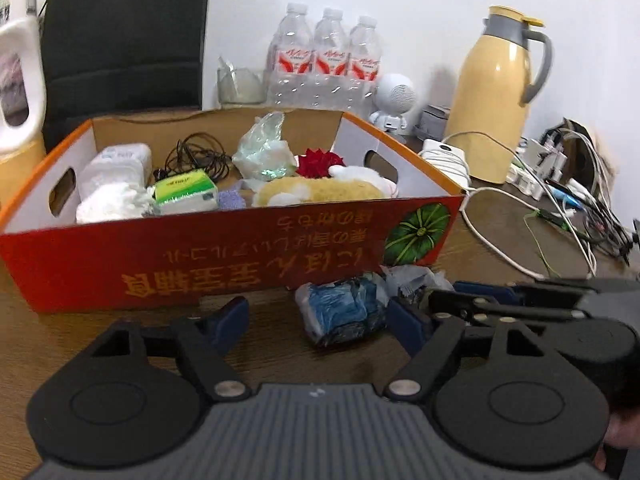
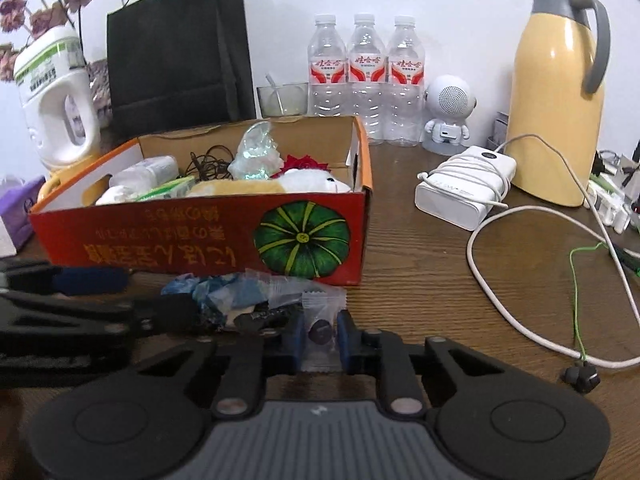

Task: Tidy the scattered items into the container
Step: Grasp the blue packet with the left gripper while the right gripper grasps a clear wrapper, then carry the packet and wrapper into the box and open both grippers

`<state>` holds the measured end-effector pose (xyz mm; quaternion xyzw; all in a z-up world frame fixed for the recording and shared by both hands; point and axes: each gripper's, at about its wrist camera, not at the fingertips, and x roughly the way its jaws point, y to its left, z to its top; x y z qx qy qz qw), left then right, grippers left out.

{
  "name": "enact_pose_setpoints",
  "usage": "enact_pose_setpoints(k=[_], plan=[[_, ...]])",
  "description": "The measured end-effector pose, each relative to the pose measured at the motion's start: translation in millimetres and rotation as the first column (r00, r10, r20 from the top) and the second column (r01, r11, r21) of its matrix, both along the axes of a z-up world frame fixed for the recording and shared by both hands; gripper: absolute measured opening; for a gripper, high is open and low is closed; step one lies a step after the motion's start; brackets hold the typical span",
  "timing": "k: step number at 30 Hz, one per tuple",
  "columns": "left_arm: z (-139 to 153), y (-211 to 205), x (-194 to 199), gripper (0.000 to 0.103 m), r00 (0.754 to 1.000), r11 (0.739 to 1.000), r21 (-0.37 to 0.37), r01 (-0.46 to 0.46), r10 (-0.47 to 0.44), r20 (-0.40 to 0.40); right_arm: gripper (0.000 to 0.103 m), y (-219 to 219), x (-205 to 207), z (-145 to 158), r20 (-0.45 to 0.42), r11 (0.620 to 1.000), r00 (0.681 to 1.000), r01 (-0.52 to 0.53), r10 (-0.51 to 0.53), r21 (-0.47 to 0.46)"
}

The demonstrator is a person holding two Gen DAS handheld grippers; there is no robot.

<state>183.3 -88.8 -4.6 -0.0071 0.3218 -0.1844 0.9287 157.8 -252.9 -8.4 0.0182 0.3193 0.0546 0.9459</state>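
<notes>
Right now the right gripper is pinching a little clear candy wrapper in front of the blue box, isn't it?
Nearly. The right gripper does pinch the little clear candy wrapper, but the box behind it is red with orange edges, not blue. The right wrist view shows this.

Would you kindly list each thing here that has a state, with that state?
Right gripper: shut on the small clear sachet.
Left gripper: open around the blue plastic bundle, on the table.
Red cardboard box: open-topped, filled with items.
Yellow thermos: upright, lid shut.
Water bottles: upright, capped.
</notes>
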Motion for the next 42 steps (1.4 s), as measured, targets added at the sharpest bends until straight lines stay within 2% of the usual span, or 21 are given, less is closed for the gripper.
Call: enact_pose_setpoints(k=[3, 6, 7, 8, 11, 14, 18, 21, 27, 31, 35, 42], plan=[[-3.0, -2.7, 7.7, 0.070, 0.997, 0.998, -0.007, -0.067, 0.066, -0.032, 0.016, -1.9, -0.7, -0.5, 0.005, 1.000, 1.000, -0.005, 0.005, 0.010], [-4.7, -2.2, 12.5, 0.048, 0.995, 0.995, -0.061, -0.084, 0.080, -0.065, 0.016, -3.0, -1.0, -0.7, 0.007, 1.000, 1.000, -0.012, 0.012, 0.023], [-4.9, -3.0, 12.1, 0.034, 0.995, 0.994, -0.075, -0.077, 0.072, -0.068, 0.016, -3.2, -1.1, -0.6, 0.007, 0.999, 1.000, -0.015, 0.015, 0.028], [-4.3, -4.9, 11.2, 0.025, 0.995, 0.994, -0.075, -0.074, 0.070, -0.065, 0.016, -3.5, -1.2, -0.5, 0.007, 0.999, 1.000, -0.019, 0.019, 0.035], [-4.0, -8.0, 4.7, 0.014, 0.995, 0.995, -0.050, -0.092, 0.089, -0.043, 0.016, -2.0, -3.2, 0.3, 0.007, 0.998, 0.999, -0.036, 0.036, 0.049], [1.6, -0.2, -6.9, 0.010, 0.991, 0.989, -0.073, -0.129, 0.127, -0.034, 0.015, 2.7, -7.2, 1.5, 0.015, 0.998, 0.998, -0.055, 0.055, 0.043], [17.3, 18.6, -36.8, 0.009, 0.981, 0.977, -0.104, -0.188, 0.192, 0.036, 0.015, 12.1, -17.2, 7.0, 0.068, 0.998, 0.995, -0.068, 0.069, -0.007], [32.5, 31.8, -57.8, 0.009, 0.969, 0.966, -0.133, -0.221, 0.233, 0.084, 0.015, 18.7, -27.8, 12.6, 0.100, 0.997, 0.992, -0.079, 0.079, -0.004], [55.7, 45.8, -111.0, 0.009, 0.930, 0.963, -0.092, -0.254, 0.269, 0.249, 0.015, 42.6, -70.1, 23.8, 0.140, 0.989, 0.981, -0.139, 0.132, 0.043], [58.5, 53.7, -148.2, 0.010, 0.908, 0.968, -0.066, -0.241, 0.249, 0.336, 0.015, 56.2, -104.4, 32.2, 0.186, 0.984, 0.969, -0.175, 0.165, 0.037], [53.3, 64.2, -176.0, 0.010, 0.911, 0.965, -0.071, -0.251, 0.260, 0.320, 0.015, 61.9, -139.6, 40.5, 0.246, 0.981, 0.951, -0.193, 0.185, 0.008], [45.4, 68.4, -207.4, 0.010, 0.916, 0.965, -0.091, -0.248, 0.264, 0.302, 0.015, 56.6, -184.3, 48.2, 0.313, 0.982, 0.934, -0.188, 0.170, 0.028]])
